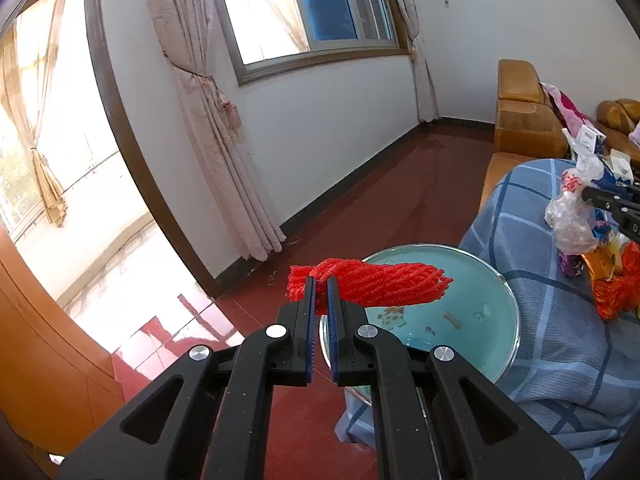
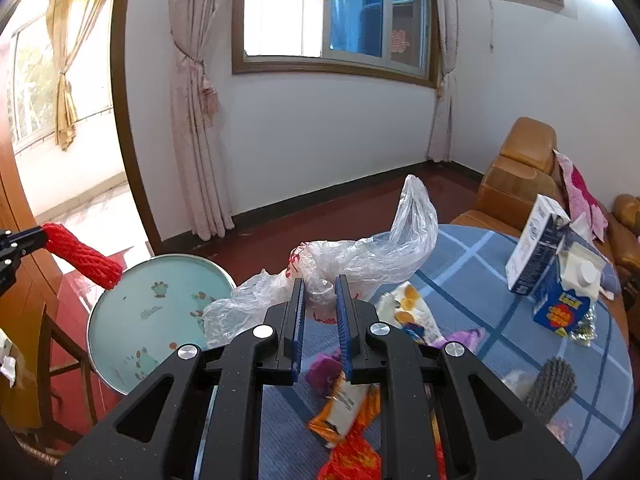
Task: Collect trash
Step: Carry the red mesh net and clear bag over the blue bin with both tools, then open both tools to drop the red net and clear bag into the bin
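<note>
My left gripper [image 1: 321, 280] is shut on a red foam net sleeve [image 1: 372, 286] and holds it in the air over a round teal tray table [image 1: 496, 332]. The sleeve also shows in the right wrist view [image 2: 82, 256] at the far left. My right gripper [image 2: 319, 282] is shut on a clear plastic bag [image 2: 360, 256] above the blue checked tablecloth [image 2: 472, 276]. The bag and right gripper show at the right edge of the left wrist view [image 1: 572, 216]. Snack wrappers [image 2: 344, 408], a purple wrapper [image 2: 322, 370] and cartons [image 2: 536, 256] lie on the cloth.
A grey net sleeve [image 2: 554, 386] lies on the cloth at the right. A tan leather sofa [image 1: 524, 120] with a pink cloth stands behind the table. Red tiled floor [image 1: 380, 192], curtains and a window wall lie beyond. A wooden door frame stands at the left.
</note>
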